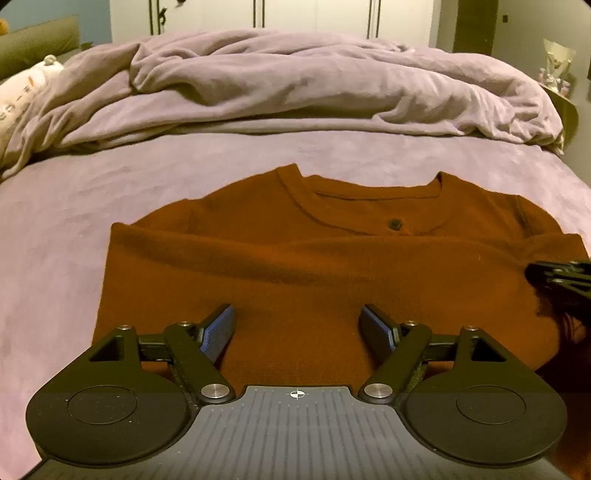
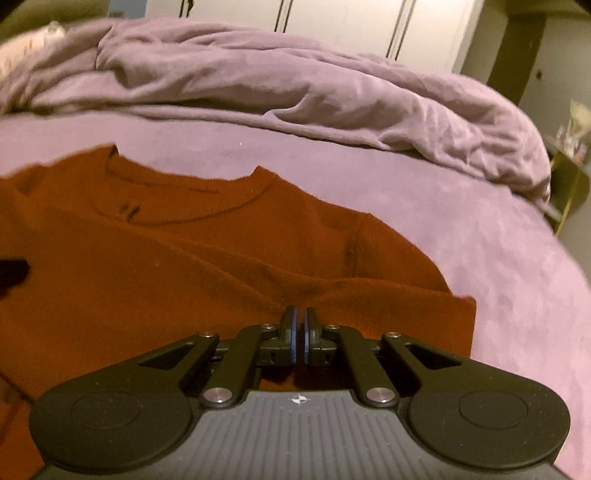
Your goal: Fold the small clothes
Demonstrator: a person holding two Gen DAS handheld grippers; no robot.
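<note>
Rust sweater [image 1: 295, 266] lies flat on the purple bed sheet [image 1: 55, 240]. Left gripper [image 1: 297, 325] hangs wide open over it; right gripper [image 2: 300, 325] is pinched on its fabric. Pillow [image 1: 22, 92] print's unreadable.

Dim warm light, fisheye bending, right-view blur

We see a bed [image 1: 74, 229] with a purple sheet. Behind it lies a bunched-up blanket [image 1: 295, 81], and past that stand white closet doors [image 1: 314, 14].
</note>
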